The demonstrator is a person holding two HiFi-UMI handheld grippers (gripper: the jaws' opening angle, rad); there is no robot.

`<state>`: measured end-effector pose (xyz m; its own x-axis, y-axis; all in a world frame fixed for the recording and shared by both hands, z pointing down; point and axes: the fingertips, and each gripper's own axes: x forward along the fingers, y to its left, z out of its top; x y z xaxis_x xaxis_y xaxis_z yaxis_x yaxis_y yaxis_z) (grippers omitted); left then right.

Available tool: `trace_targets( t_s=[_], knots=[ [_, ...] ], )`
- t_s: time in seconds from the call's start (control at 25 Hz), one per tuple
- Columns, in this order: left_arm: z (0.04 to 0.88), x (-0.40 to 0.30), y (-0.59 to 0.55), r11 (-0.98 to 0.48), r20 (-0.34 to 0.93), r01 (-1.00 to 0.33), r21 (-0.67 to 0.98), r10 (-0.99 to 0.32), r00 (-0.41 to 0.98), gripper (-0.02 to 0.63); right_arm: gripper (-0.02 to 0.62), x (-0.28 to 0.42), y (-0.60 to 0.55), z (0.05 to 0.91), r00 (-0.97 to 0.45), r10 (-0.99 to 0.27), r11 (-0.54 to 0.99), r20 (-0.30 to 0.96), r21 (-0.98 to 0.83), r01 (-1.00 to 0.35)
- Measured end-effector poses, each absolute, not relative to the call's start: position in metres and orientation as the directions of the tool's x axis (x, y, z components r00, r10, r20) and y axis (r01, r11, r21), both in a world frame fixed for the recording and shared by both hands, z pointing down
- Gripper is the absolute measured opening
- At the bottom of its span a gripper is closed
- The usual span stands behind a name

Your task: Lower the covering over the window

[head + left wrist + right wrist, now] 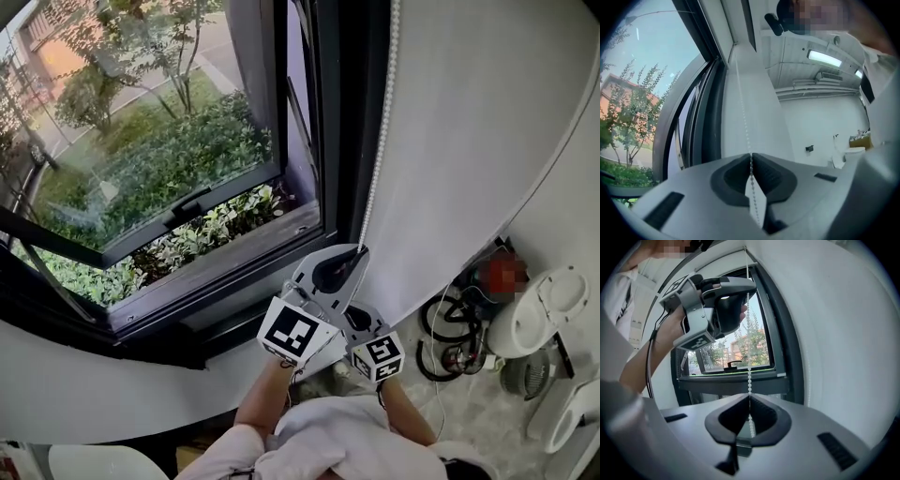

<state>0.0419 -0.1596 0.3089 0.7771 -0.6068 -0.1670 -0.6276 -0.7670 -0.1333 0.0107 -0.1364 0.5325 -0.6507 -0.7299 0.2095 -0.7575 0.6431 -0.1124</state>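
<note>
In the head view, a white bead chain (380, 141) hung down the right edge of the dark window frame (330, 112), against a white wall (478, 131). The left gripper (359, 251) was raised to the chain, with its tips meeting on the chain's lower part. The right gripper (356, 319) sat just below and behind it, and the two marker cubes were side by side. The window sash (187, 217) was swung open, with green shrubs (178, 155) beyond the glass. White fixtures and coiled cables lay on the floor (469, 412) to the right.

In the left gripper view, the left gripper's (751, 161) dark pads were clenched on the bead chain (743, 112). The chain ran straight up from between them along the wall beside the window frame (710, 117).

In the right gripper view, the right gripper (750, 401) was likewise clamped on the chain (749, 373), its pads pressed together with the beads passing through. Higher on the same strand, the left gripper (746, 292) pinched the chain in front of the window (740, 352), with a hand (670, 329) wrapped around its handle.
</note>
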Motion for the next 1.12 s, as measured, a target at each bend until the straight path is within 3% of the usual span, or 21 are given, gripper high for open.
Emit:
trace_targets(
  t_s=[1.12],
  knots=[
    [0.467, 0.04, -0.145, -0.766, 0.101, -0.641, 0.044, -0.635, 0.766, 0.021, 0.002, 0.012, -0.104, 0.68, -0.612, -0.574, 0.643, 0.544, -0.163, -0.748]
  ],
)
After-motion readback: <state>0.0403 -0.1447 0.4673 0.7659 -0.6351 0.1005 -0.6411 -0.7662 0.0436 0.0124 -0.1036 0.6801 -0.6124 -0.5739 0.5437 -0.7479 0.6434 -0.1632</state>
